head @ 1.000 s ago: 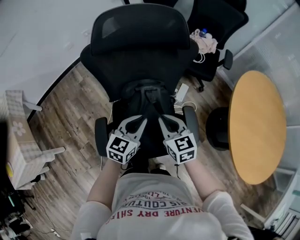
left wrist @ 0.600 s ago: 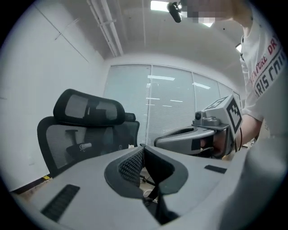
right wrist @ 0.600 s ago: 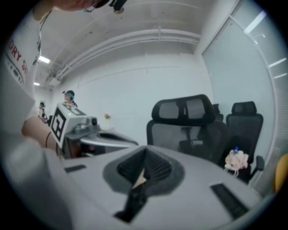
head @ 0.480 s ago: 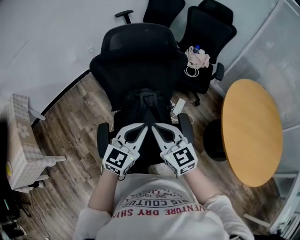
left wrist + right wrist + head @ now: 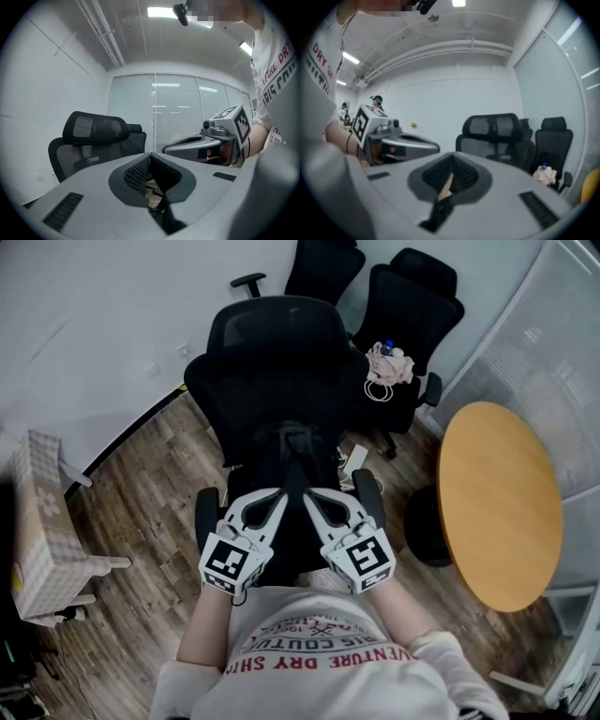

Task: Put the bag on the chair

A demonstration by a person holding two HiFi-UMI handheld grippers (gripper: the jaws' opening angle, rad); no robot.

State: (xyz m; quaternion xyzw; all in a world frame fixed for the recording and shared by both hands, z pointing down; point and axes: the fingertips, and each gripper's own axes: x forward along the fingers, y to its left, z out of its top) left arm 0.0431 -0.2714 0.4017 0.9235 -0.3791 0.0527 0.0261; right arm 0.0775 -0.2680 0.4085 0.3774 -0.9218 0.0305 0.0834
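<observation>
On the seat of the black office chair (image 5: 272,362) right in front of you sits the black bag (image 5: 295,457), its top handle showing near the backrest and its body lying between the two armrests (image 5: 206,512).

Your left gripper (image 5: 279,495) and right gripper (image 5: 309,497) hang side by side over the near end of the bag. Their tips angle toward each other and nearly meet above it. From the head view you cannot tell whether either tip touches the fabric.

Your left gripper's own view shows its jaws pressed together. The ribbed pads (image 5: 138,171) meet along a thin line with nothing caught between them, and only a sliver of floor colour shows through the gap behind. Your right gripper's own view shows the same: jaws closed tight, no strap or cloth pinched in them. Both views look past the closed jaws to the chair's mesh headrest, and each shows the other gripper alongside.

Your white T-shirt (image 5: 319,652) with red print fills the bottom of the head view. A round wooden table (image 5: 502,502) stands to your right on the wooden floor (image 5: 141,484). Two more black chairs (image 5: 412,306) stand behind by the wall, and one carries a bundle of cloth (image 5: 389,362). A cardboard box (image 5: 37,521) sits well apart on your left.
</observation>
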